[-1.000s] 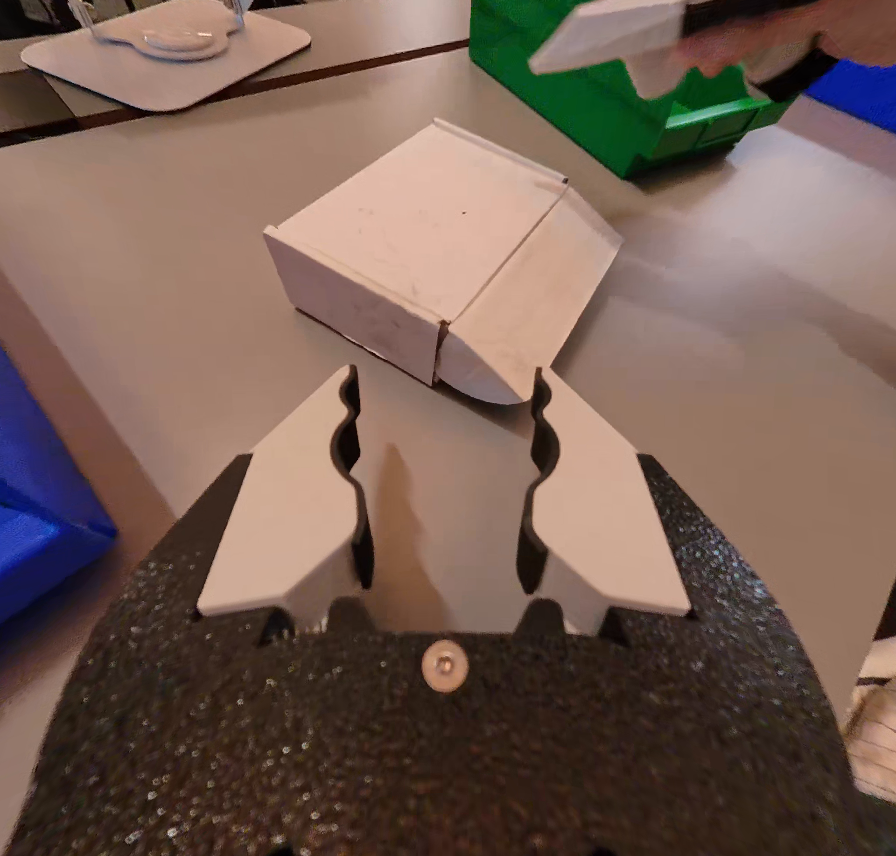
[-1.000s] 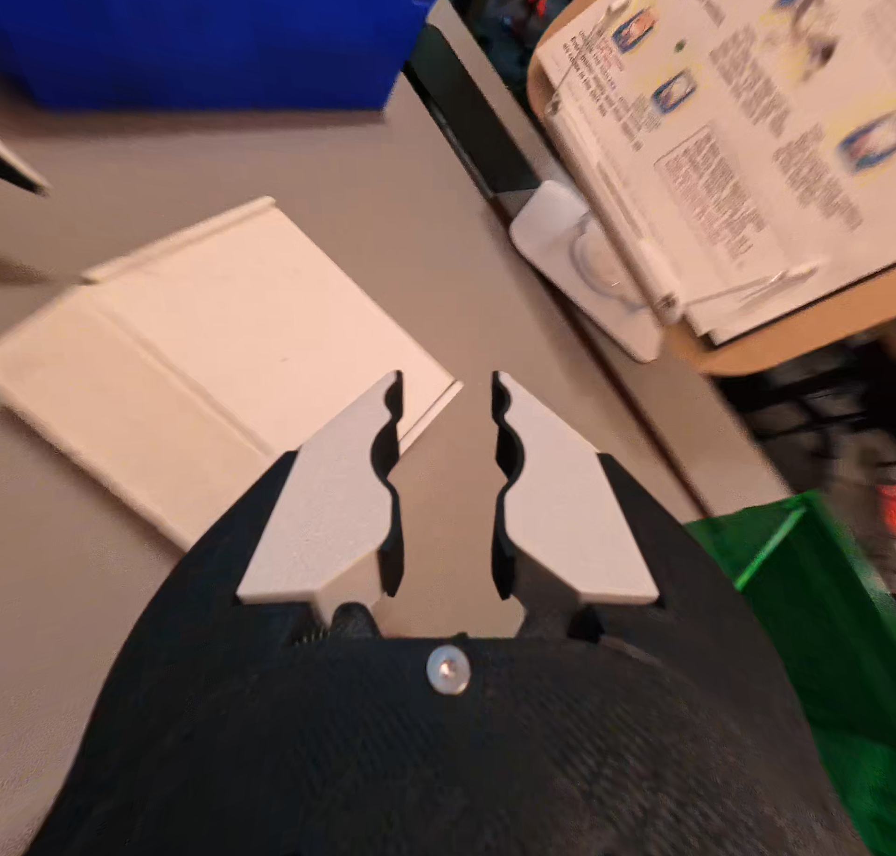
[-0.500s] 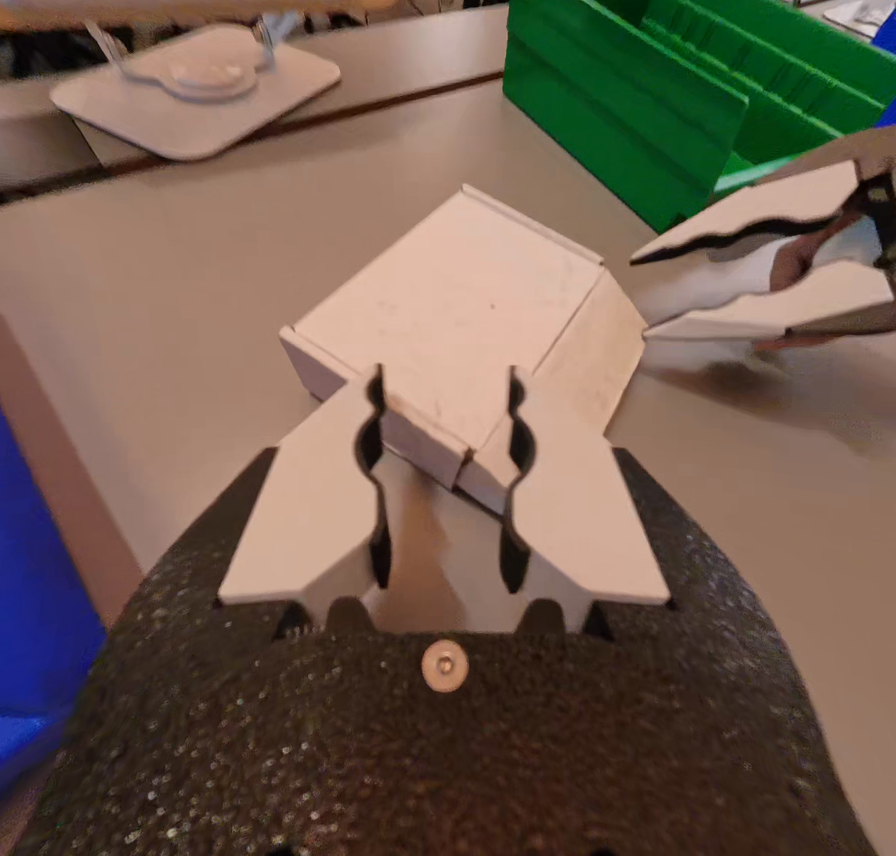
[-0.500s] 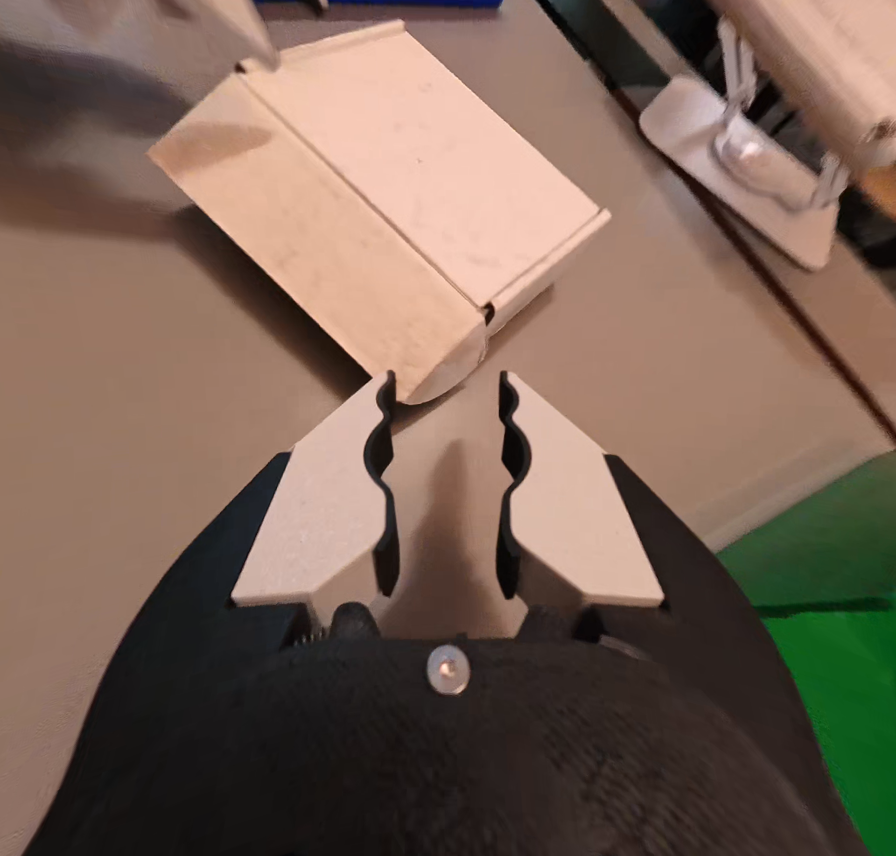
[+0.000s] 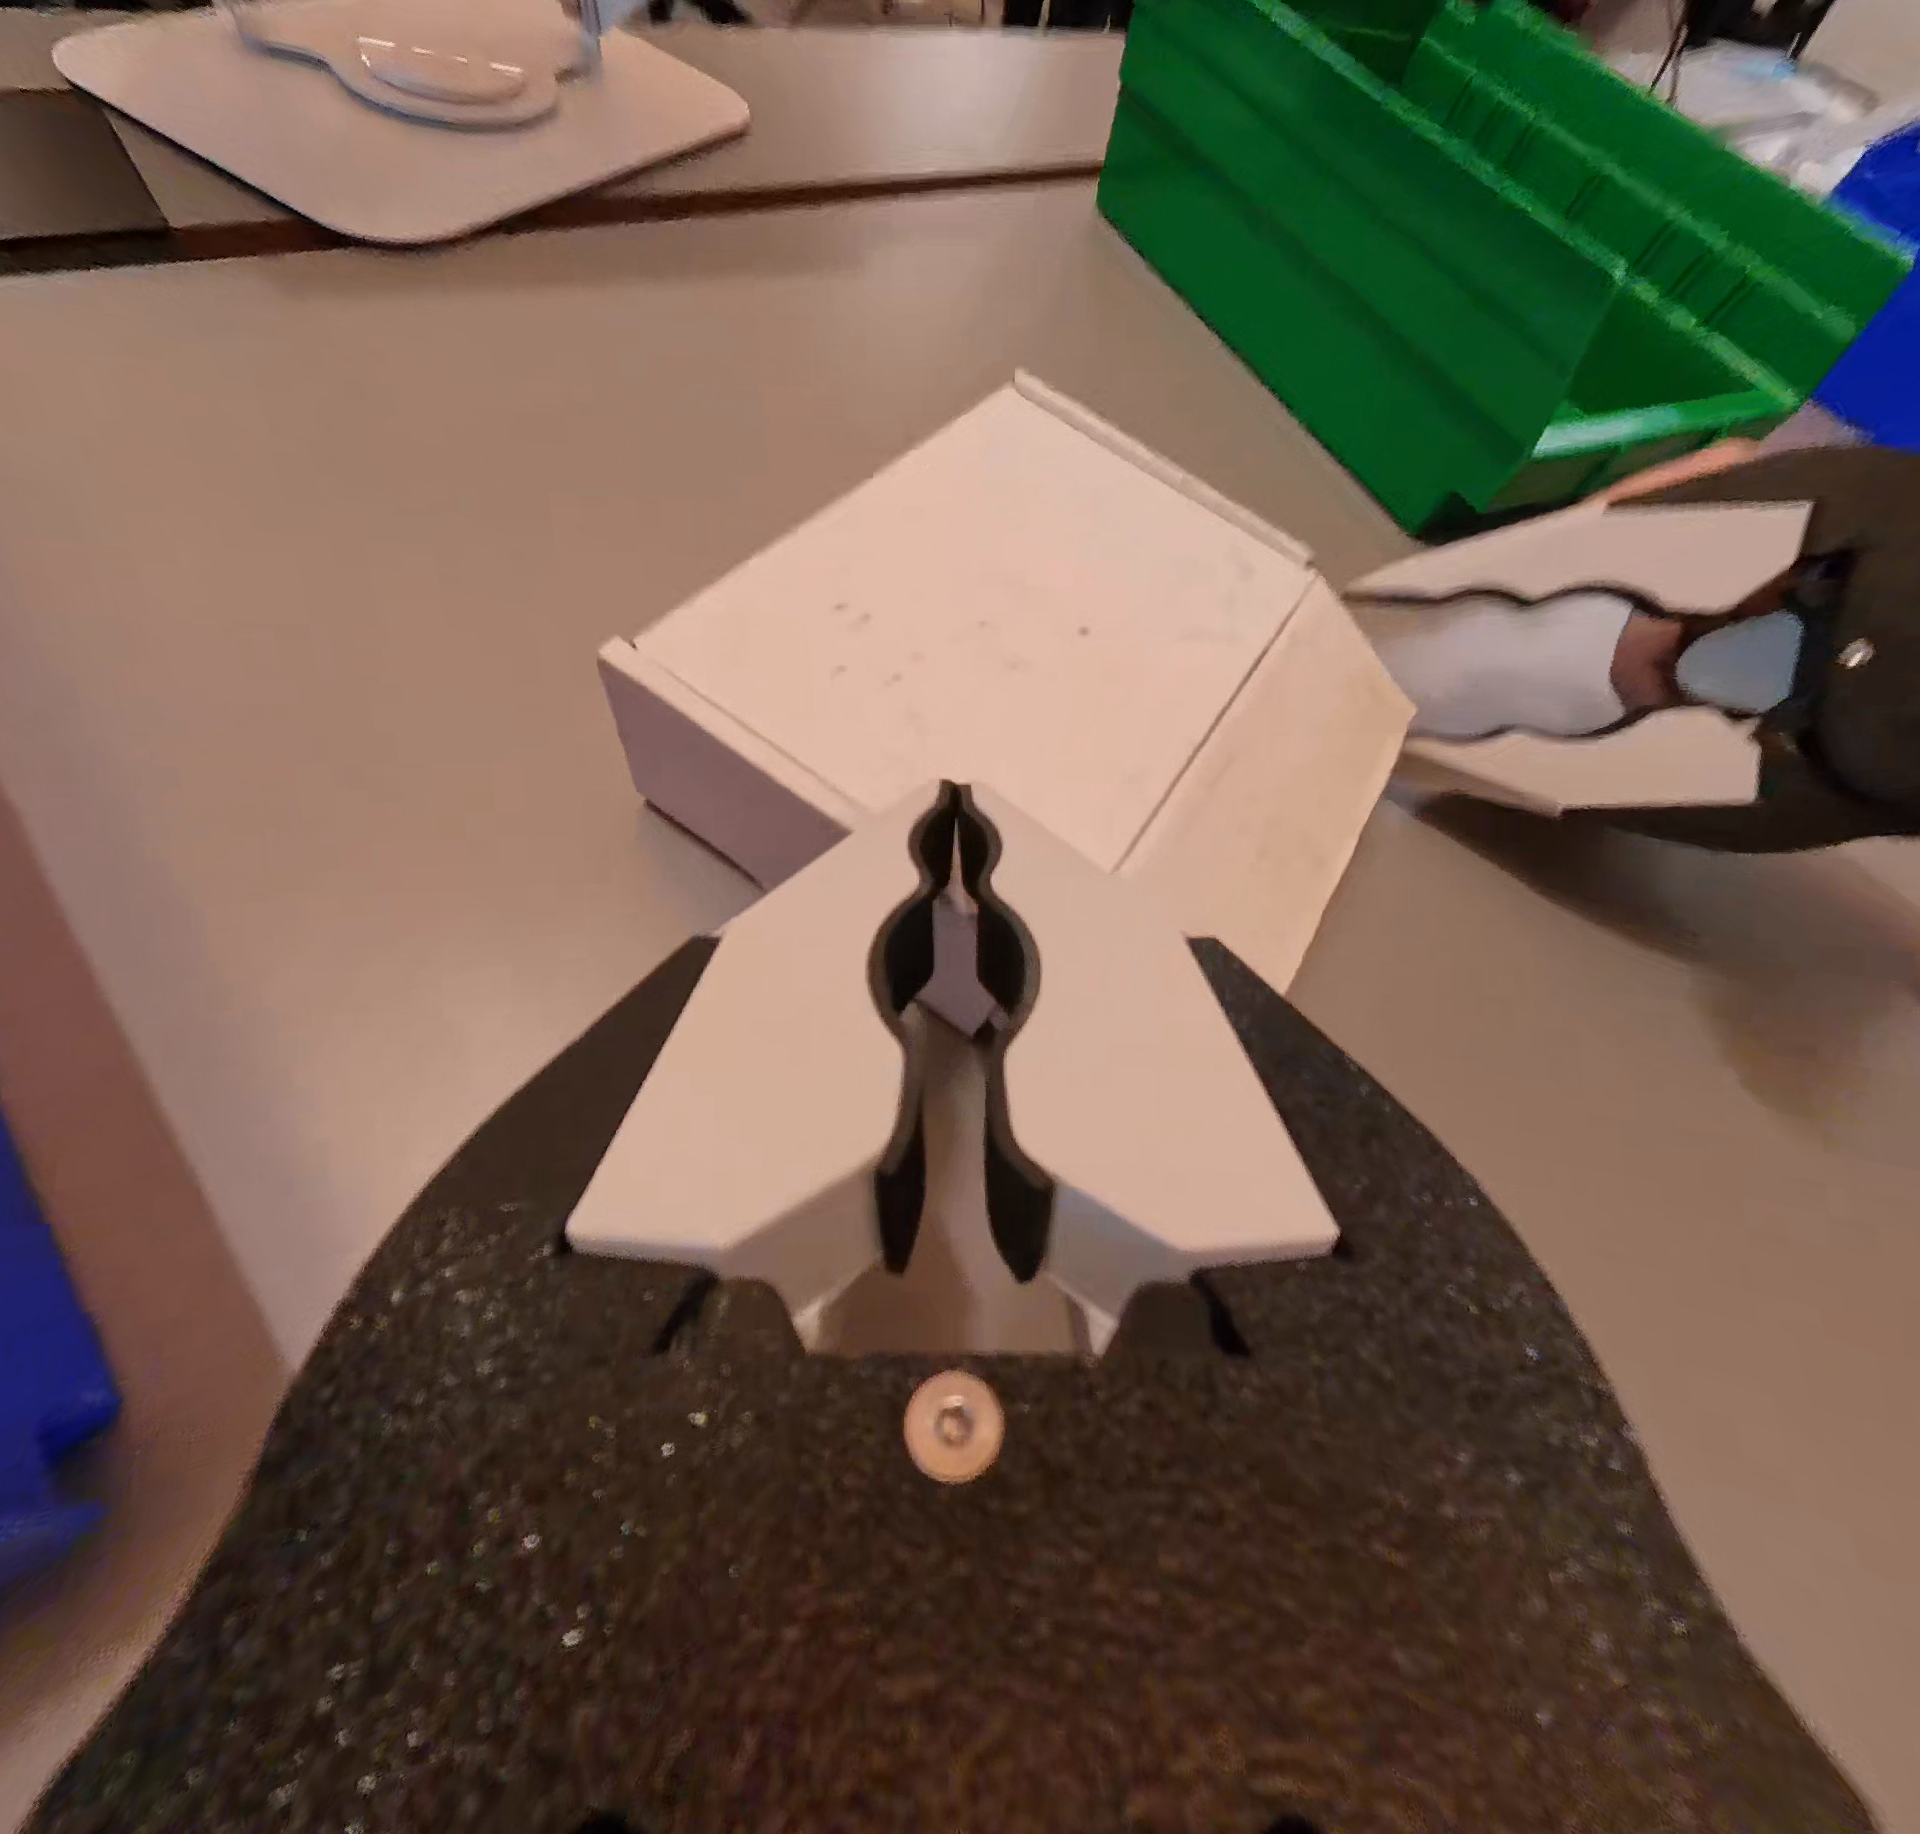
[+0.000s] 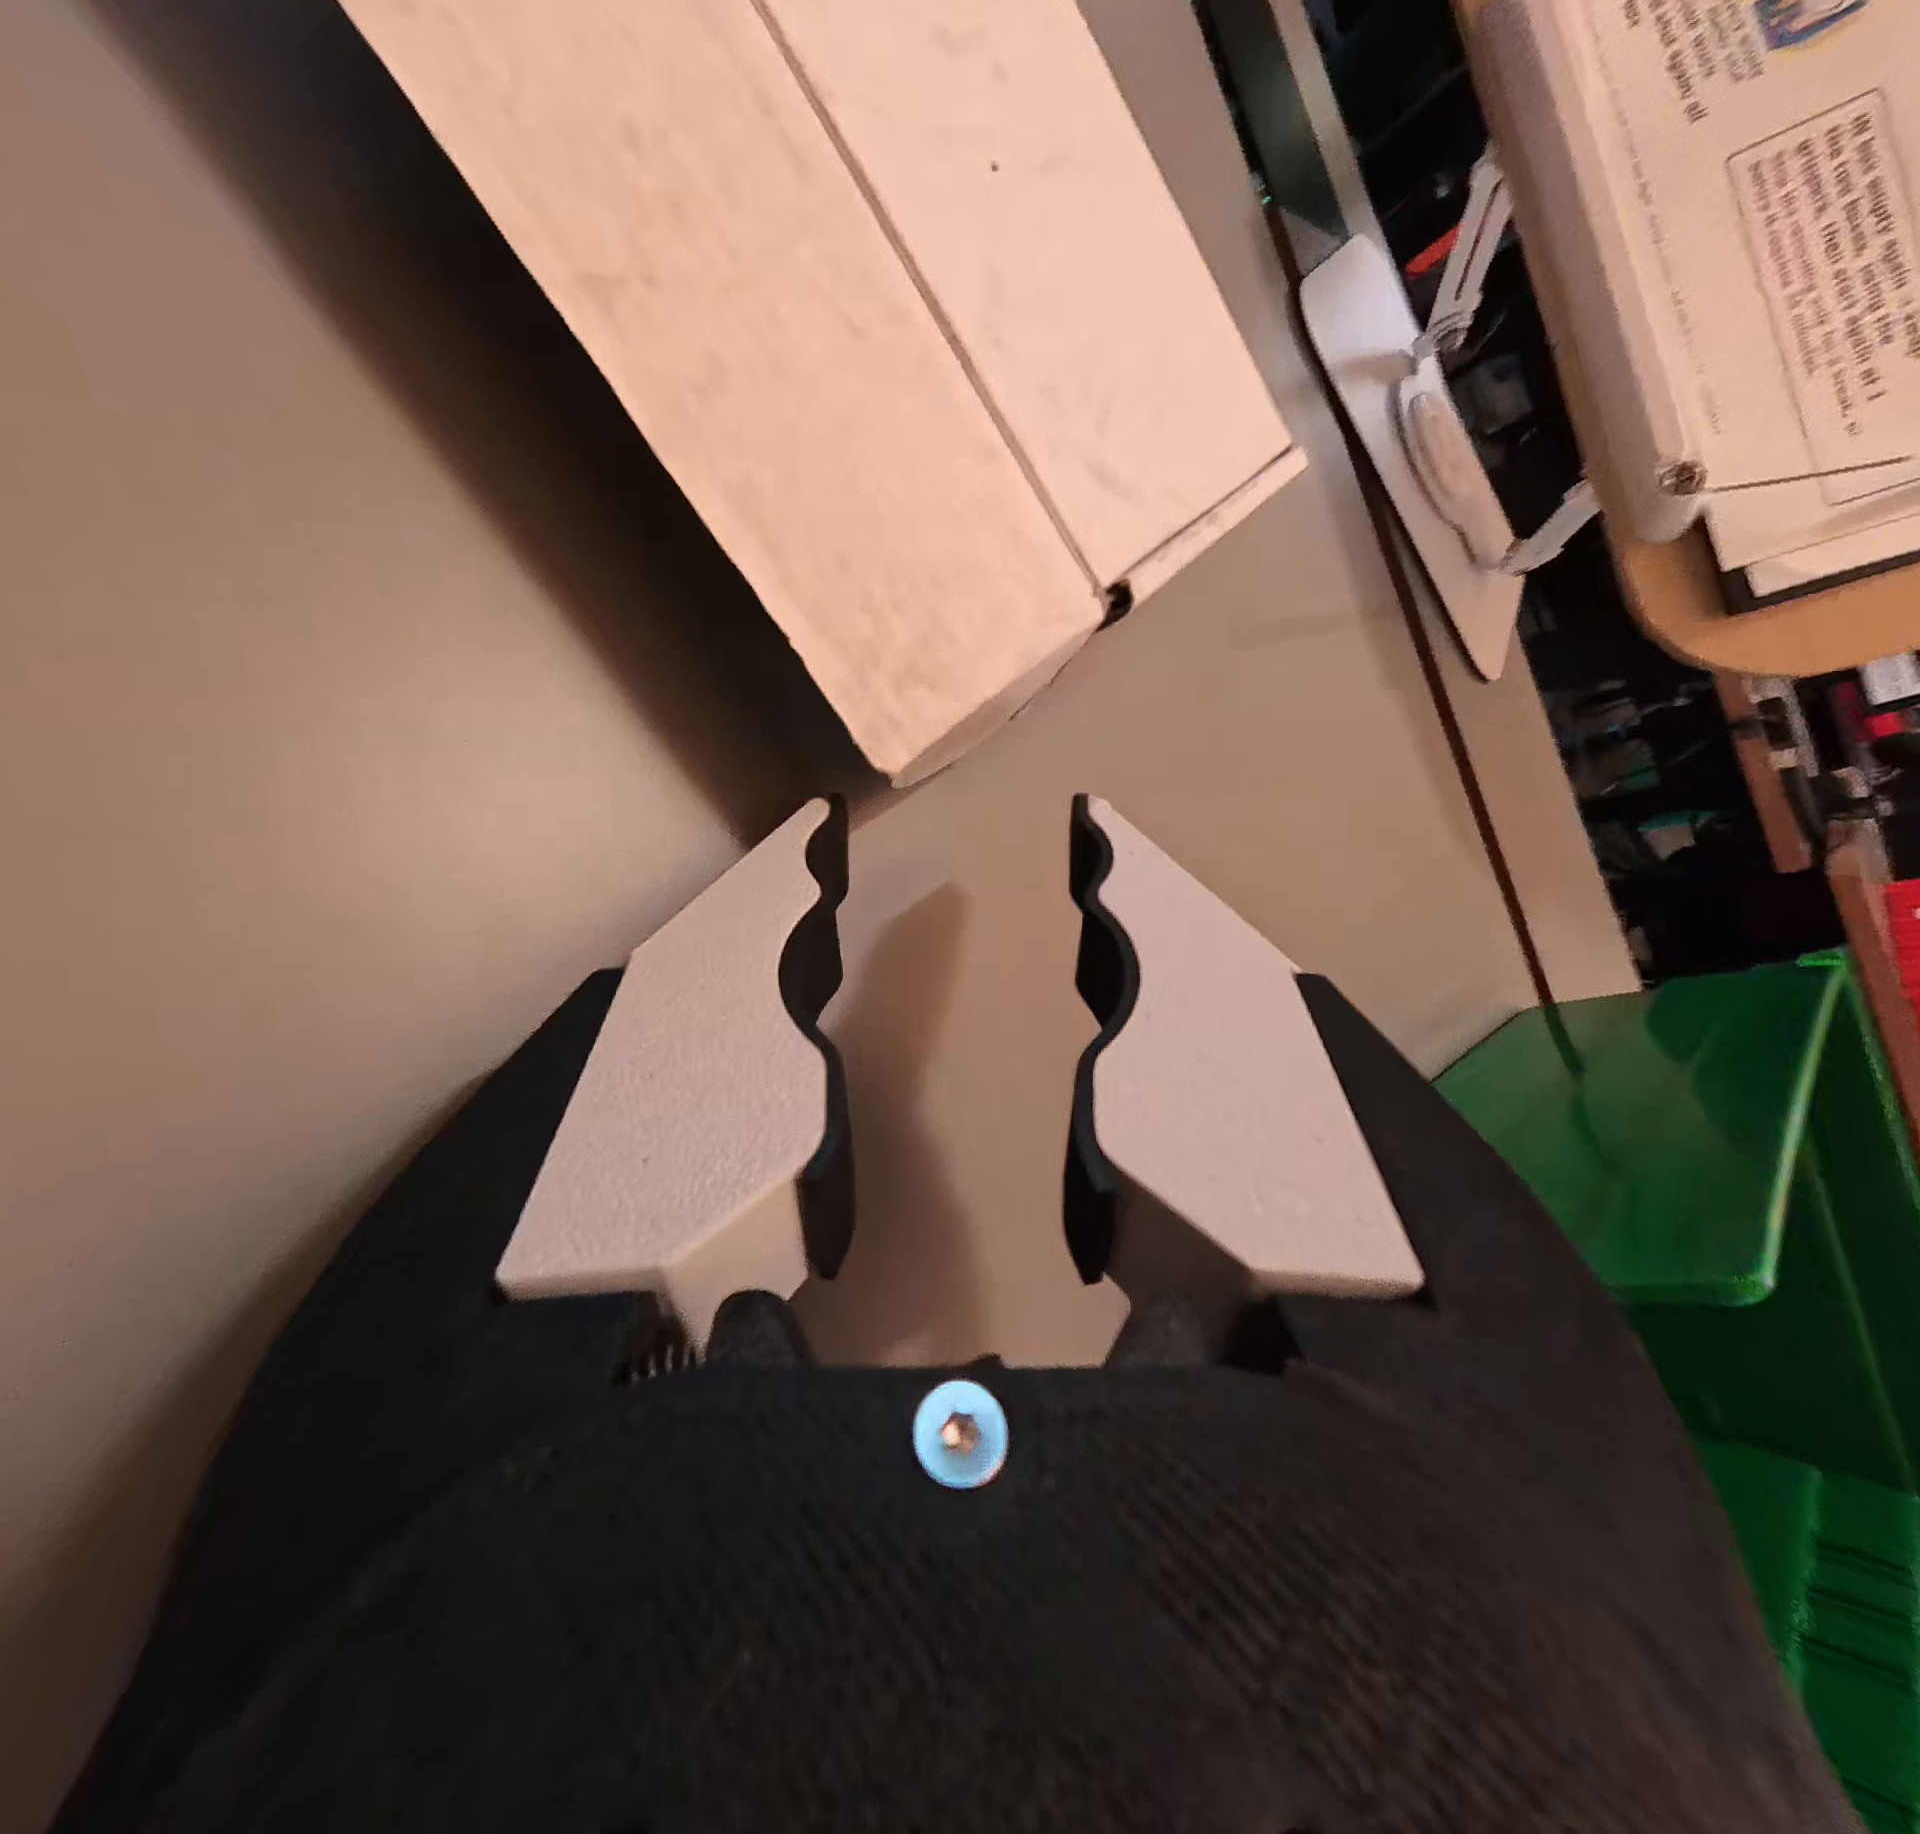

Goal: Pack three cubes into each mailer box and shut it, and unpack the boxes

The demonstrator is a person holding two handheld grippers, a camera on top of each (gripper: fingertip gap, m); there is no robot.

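A white cardboard mailer box (image 5: 966, 631) lies flat on the grey surface (image 5: 312, 558), near the green bin (image 5: 1403, 226). Its lid is down, faintly scuffed, while one side flap (image 5: 1278, 797) slants outward, untucked.

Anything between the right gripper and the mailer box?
Nothing visible. The right gripper is open, with only bare table between its fingertips and the box corner. The left gripper is shut at the box's opposite corner.

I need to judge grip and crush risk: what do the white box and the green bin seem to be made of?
The mailer box looks like matte white cardboard: creased fold lines, thin raw edges, scuff marks. The green bin looks like moulded plastic, smooth with a slight sheen and ribbed walls. Neither is certain from looks alone.
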